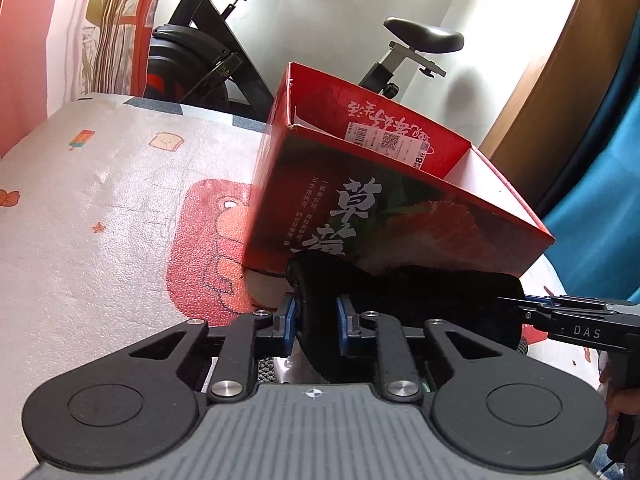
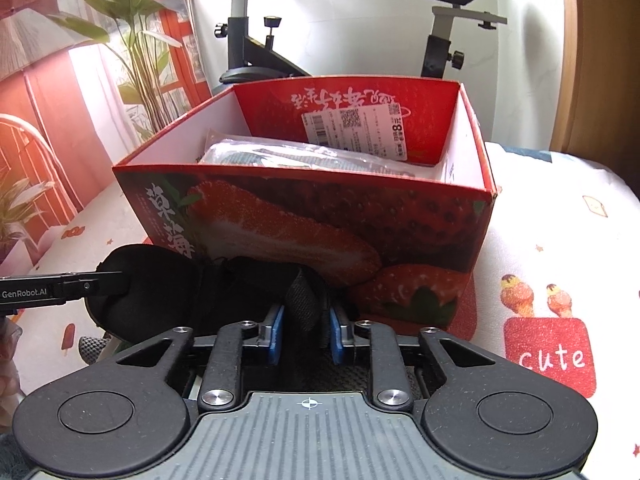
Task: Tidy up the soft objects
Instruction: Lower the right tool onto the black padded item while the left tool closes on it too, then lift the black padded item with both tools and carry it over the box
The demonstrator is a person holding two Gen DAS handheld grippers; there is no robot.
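Note:
A black soft fabric piece (image 1: 420,300) hangs stretched between my two grippers, just in front of a red strawberry-print cardboard box (image 1: 360,208). My left gripper (image 1: 316,316) is shut on one end of the black fabric. My right gripper (image 2: 306,320) is shut on the other end (image 2: 180,292). Each gripper shows side-on in the other's view, the right one (image 1: 516,308) and the left one (image 2: 120,280). The open box (image 2: 476,152) holds a clear plastic-wrapped soft item (image 2: 296,154).
The box stands on a white patterned mat (image 1: 100,208) with cartoon prints. An exercise bike (image 2: 256,52) stands behind the box. A plant (image 2: 132,40) and a red curtain are at the left, a wooden door (image 1: 560,80) at the right.

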